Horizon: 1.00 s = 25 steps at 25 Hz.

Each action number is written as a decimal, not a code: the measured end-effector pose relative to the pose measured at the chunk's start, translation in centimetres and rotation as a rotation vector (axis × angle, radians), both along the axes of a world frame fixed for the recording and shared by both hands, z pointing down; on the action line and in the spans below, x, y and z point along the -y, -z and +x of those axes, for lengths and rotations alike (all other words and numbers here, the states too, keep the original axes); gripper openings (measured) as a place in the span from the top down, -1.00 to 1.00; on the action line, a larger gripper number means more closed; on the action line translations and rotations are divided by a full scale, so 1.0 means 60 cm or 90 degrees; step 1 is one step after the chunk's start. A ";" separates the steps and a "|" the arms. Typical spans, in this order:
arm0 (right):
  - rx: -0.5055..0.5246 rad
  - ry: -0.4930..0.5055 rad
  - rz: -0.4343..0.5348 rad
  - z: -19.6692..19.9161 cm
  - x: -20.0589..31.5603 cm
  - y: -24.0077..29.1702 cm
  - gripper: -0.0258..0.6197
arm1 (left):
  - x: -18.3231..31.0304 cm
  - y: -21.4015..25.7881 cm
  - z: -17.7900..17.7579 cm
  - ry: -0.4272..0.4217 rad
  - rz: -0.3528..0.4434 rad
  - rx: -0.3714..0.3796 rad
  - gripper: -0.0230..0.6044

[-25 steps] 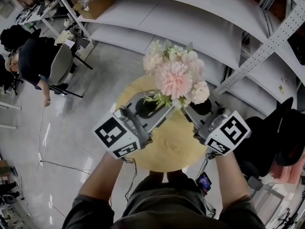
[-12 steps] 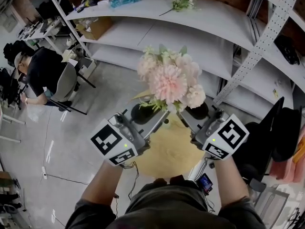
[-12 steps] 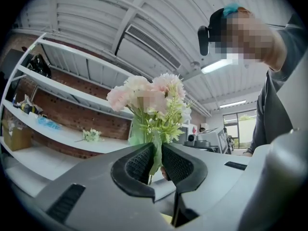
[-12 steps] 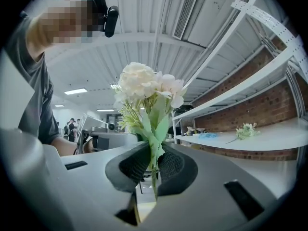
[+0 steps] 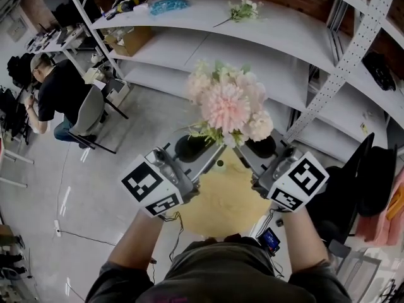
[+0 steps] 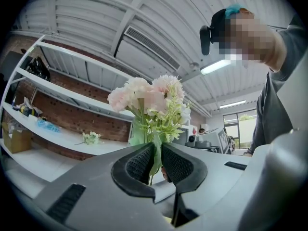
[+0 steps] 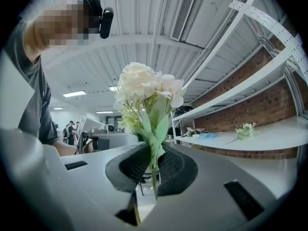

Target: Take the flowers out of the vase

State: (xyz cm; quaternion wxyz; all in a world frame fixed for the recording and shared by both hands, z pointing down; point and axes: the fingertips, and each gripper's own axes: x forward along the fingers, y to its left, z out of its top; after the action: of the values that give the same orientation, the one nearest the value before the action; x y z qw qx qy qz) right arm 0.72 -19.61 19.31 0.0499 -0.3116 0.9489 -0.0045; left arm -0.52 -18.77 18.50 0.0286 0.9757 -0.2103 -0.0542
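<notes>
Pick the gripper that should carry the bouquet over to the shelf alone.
Left, marginally. Both the left gripper and right gripper are shut on the bouquet stems, so either holds. But the slanted perforated upright stands close beside the right one, while the left's side toward the shelf looks open.

This is a workshop or lab floor in an industrial building. Long white shelving (image 5: 271, 36) on perforated metal uprights (image 5: 353, 49) runs across the room, with a bare brick wall (image 7: 281, 102) right behind it. On the shelving lie a cardboard box (image 5: 128, 40), some blue stuff (image 5: 168, 4) and a loose flower sprig (image 5: 243, 8). In front of the shelving spreads a glossy grey floor (image 5: 95, 188) with a cable (image 5: 82, 218) trailing over it and a round wooden counter (image 5: 221, 201). Off the shelving's left end a person (image 5: 57, 90) sits in an office chair (image 5: 88, 109) beside cluttered desks (image 5: 50, 40). High above the shelving is a ribbed metal ceiling (image 6: 96, 23) with strip lights (image 6: 216, 66).
</notes>
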 end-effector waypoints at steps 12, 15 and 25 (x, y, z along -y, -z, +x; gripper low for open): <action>-0.010 -0.005 -0.016 -0.001 0.005 -0.012 0.81 | 0.004 -0.012 -0.001 0.002 -0.013 -0.002 0.75; -0.018 -0.008 -0.017 0.000 0.005 -0.015 0.81 | 0.005 -0.015 0.001 0.003 -0.018 -0.006 0.76; -0.020 -0.010 -0.033 0.001 0.005 -0.025 0.81 | 0.005 -0.024 0.002 0.008 -0.030 -0.006 0.76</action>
State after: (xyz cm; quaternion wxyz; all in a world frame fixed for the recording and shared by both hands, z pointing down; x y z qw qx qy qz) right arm 0.79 -19.93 20.82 0.0269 -0.3206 0.9466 -0.0234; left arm -0.41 -19.09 19.95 0.0523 0.9731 -0.2177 -0.0537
